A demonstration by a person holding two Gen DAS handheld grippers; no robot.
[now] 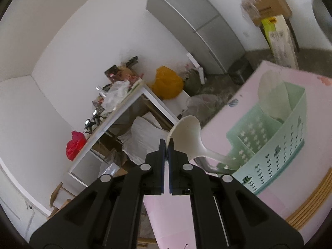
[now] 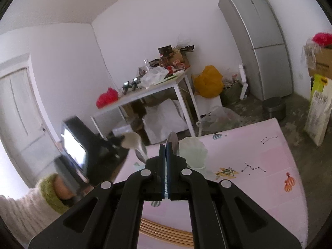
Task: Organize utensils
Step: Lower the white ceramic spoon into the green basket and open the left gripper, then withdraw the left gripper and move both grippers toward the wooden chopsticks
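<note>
Left wrist view first: my left claw (image 1: 166, 143) is clamped nearly shut on the rim of a white plastic spoon's (image 1: 186, 137) bowl, and the handle trails off to the right, down toward the mint-green utensil basket (image 1: 290, 145). The basket sits on the pink-covered table (image 1: 244, 112), with a pale scoop-shaped piece already standing in it. The spoon looks light and stiff but smooth; a pinch on the thin bowl edge could let it swivel, so I judge the neck or handle a surer hold.

Right wrist view now: my right claw (image 2: 165, 147) is shut tight on a metal spoon (image 2: 173, 143), its shiny bowl poking up past the tips. The handle is hidden behind the fingers. Metal, so heavier and slicker than plastic; worth keeping the squeeze firm. To the left, blurred, I see my other claw carrying the white spoon, with a cream sleeve and green cuff (image 2: 49, 193) behind it. The basket is mostly hidden behind my fingers here.
</note>
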